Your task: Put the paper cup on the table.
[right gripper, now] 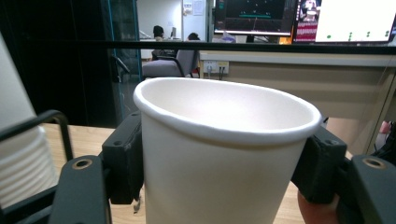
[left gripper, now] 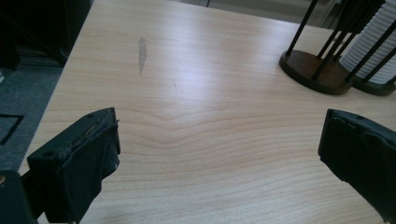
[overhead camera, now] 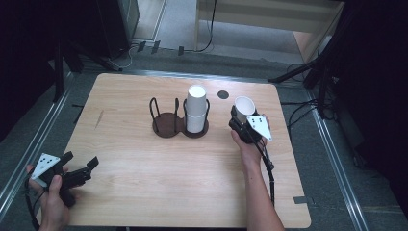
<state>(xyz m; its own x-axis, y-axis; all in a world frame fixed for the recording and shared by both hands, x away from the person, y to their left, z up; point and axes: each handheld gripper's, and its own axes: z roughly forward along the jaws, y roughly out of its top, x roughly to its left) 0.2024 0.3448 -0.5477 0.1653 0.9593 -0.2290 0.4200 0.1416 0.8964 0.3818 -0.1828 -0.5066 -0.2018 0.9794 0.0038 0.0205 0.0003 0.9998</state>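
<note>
White paper cup [right gripper: 219,154] sits upright, clamped in right claw [overhead camera: 243,120]; left claw [overhead camera: 79,168] gapes empty.

no legible text, labels or signs

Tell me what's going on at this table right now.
A person works at a wooden table with a gripper in each hand. The right gripper is clamped on a single white paper cup, upright and open end up, just right of a dark two-slot wire holder. The holder's right slot carries a stack of upside-down cups; its left slot is empty. The left gripper sits open near the table's front left corner, holding nothing.
</note>
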